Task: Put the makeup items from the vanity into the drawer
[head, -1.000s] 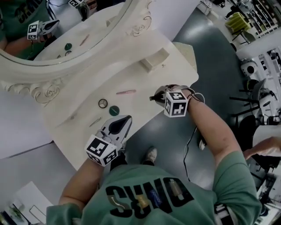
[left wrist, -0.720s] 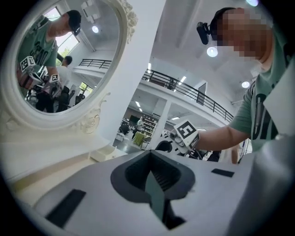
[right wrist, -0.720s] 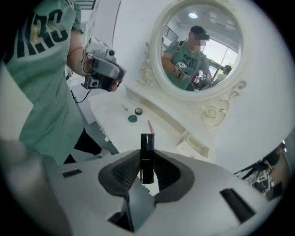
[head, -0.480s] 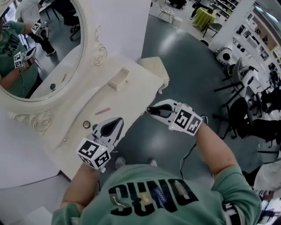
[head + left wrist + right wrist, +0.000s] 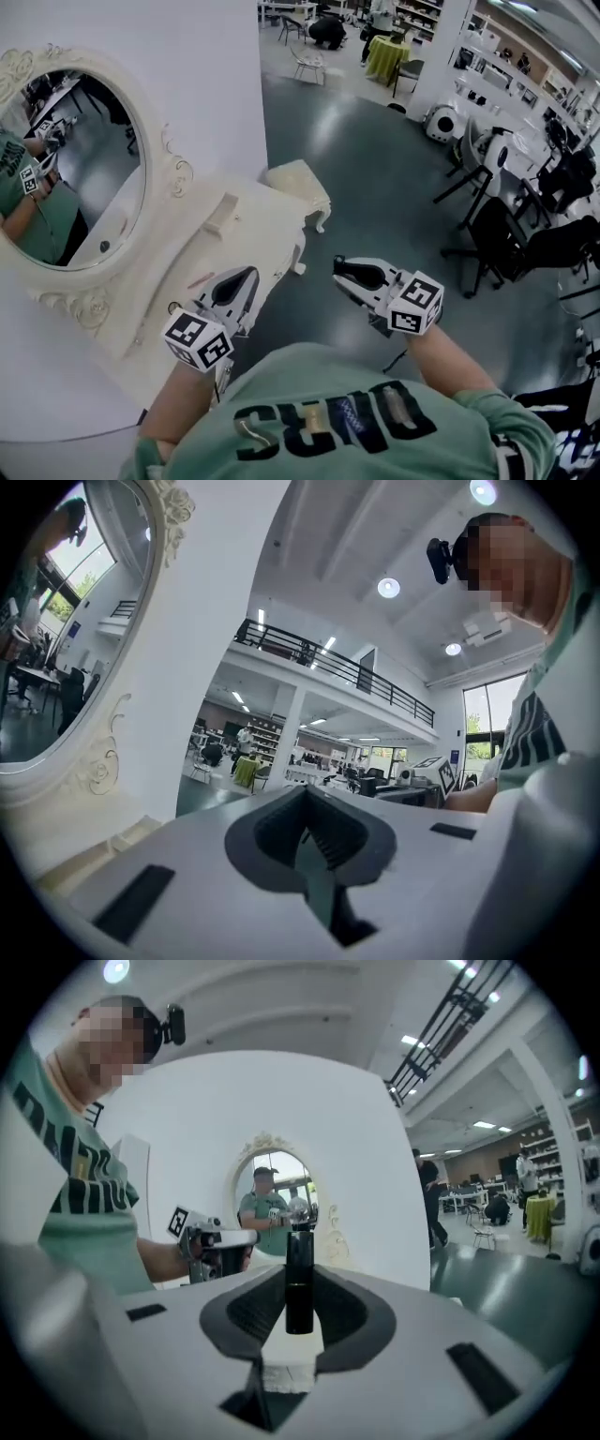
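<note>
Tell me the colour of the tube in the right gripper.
Black; the slim cylindrical tube shows best in the right gripper view.

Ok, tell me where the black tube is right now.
The black tube is clamped in the right gripper, mid-frame in the right gripper view. In the head view that gripper is over the floor, right of the vanity.

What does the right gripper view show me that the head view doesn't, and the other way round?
Only the right gripper view: a black tube standing upright, clamped between the right gripper jaws. From above, the tube cannot be made out.

Only the head view: a thin pink stick lying on the vanity, and the stool beside it.

Both: the oval mirror in its carved white frame, and the left gripper, its jaws together with nothing in them.
</note>
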`<state>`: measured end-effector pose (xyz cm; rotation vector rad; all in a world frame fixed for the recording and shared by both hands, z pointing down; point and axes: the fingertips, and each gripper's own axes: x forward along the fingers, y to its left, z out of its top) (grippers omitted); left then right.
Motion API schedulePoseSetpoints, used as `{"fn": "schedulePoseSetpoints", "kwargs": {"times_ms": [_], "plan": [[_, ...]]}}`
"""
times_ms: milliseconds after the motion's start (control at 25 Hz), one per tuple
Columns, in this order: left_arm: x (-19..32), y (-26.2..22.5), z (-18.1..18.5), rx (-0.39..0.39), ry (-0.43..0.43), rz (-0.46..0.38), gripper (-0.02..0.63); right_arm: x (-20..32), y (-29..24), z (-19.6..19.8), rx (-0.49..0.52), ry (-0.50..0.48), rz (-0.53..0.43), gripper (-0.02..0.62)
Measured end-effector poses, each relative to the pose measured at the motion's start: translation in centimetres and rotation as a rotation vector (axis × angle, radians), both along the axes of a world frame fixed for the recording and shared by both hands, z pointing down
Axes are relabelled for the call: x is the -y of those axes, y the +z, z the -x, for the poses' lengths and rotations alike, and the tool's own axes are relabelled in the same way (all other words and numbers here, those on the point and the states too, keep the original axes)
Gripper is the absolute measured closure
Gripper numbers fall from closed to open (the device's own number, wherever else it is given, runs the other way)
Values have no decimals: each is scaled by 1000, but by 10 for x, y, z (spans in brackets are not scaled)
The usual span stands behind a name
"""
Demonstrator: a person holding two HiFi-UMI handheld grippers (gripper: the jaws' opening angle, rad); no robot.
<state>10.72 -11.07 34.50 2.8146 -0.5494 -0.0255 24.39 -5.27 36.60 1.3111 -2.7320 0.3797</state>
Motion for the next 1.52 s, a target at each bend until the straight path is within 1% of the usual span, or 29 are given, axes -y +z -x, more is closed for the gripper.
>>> {"fn": "schedulePoseSetpoints", "kwargs": {"times_ms": [80,160,320,520,640,760,920,1040,1120,1320,1520], "plan": [[-3,-2,-3,-2,9,-3,598,-8,-8,-7,75,30,-31,495],[-6,-3,-6,0,14,-7,598,-15,-12,-9,84,32,-50,495],[-12,-4,-5,-4,8,-4,598,-17,-16,-8,56,10,-62,495],[-6,0,5,-3,-23,3,598,1,-16,2,-3,-26,-56,495],[8,10,18,12,-68,10,598,28,-12,13,-45,-58,-37,495],[38,25,36,30,-125,21,598,69,-1,30,-94,-101,-19,495],[95,50,59,34,-191,37,598,141,25,62,-209,-176,-22,495],[143,77,68,46,-231,29,598,205,59,86,-310,-231,-27,495],[171,99,72,50,-252,40,598,245,87,101,-371,-266,-17,495],[225,148,75,71,-274,60,598,331,157,131,-587,-349,-21,495],[261,188,78,62,-285,114,598,386,219,142,-818,-440,-31,495]]}}
